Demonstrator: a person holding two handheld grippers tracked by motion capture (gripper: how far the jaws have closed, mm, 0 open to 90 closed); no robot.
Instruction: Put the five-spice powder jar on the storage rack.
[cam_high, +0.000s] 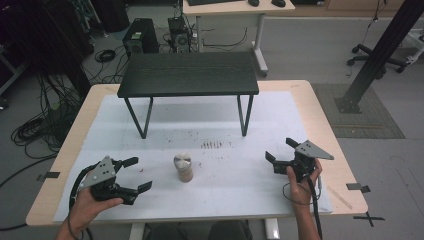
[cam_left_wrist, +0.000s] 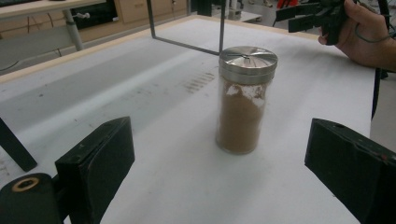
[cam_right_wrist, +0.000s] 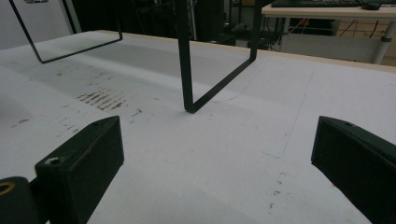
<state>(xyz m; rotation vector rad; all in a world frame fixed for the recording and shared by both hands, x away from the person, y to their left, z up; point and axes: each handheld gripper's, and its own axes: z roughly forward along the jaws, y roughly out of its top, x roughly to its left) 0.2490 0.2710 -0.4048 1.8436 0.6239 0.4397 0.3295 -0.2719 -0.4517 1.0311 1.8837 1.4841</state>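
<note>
from the high view we see the jar (cam_high: 184, 168) standing upright on the white surface (cam_high: 225, 125), near the front edge and between our two grippers. the left gripper (cam_high: 141, 175) sits to its left with fingers apart, aimed at the jar but not touching it. the right gripper (cam_high: 279, 150) is well apart on the other side, fingers also spread and holding nothing. a black shelf (cam_high: 188, 74) stands further back.

in the left gripper view the jar (cam_left_wrist: 244, 100) stands ahead of our open fingers (cam_left_wrist: 95, 165), roughly centred in the gap. it has a flat metal lid (cam_left_wrist: 248, 59) and a clear body more than half full of brown powder. we judge it stiff, smooth and likely slippery, possibly glass, with moderate weight sitting low. we would grip the straight clear wall at mid height, below the lid, and squeeze gently.

in the right gripper view our fingers (cam_right_wrist: 79, 163) stand wide over bare surface, facing a shelf leg (cam_right_wrist: 186, 56).
</note>
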